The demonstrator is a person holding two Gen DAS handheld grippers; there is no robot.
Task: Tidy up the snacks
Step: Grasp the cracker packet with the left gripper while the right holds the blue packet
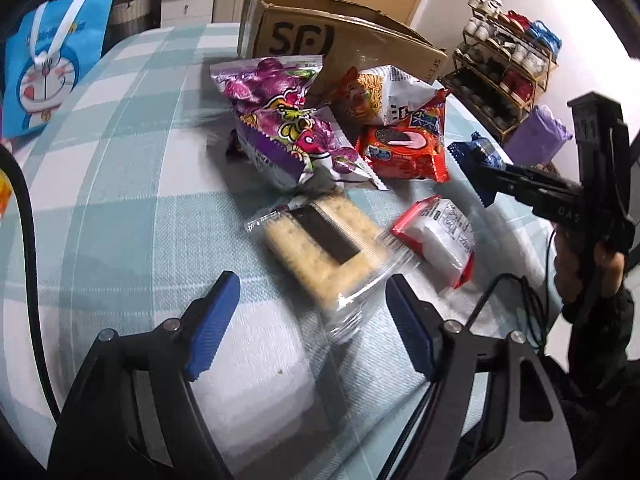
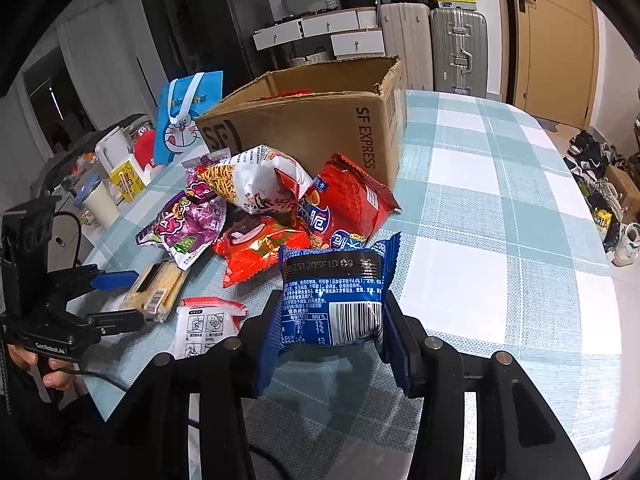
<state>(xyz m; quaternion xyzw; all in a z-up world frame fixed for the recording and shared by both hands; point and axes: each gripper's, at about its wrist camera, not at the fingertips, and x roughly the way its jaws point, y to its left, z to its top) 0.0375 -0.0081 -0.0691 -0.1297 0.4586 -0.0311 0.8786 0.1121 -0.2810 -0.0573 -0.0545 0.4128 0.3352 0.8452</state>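
Left wrist view shows the left gripper (image 1: 312, 320) spread over the clear-wrapped cracker pack with a dark label (image 1: 320, 244), pads apart from it on the teal checked tablecloth (image 1: 120, 200), while the right gripper (image 2: 332, 340) pinches a blue foil snack packet (image 2: 334, 296) near the open cardboard box (image 2: 320, 120)

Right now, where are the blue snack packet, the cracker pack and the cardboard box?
blue snack packet (image 2: 332, 300): right wrist view, on its printed back panel, between the right tongs.
cracker pack (image 1: 320, 240): left wrist view, on the dark label across the crackers.
cardboard box (image 2: 320, 120): right wrist view, on its front wall.
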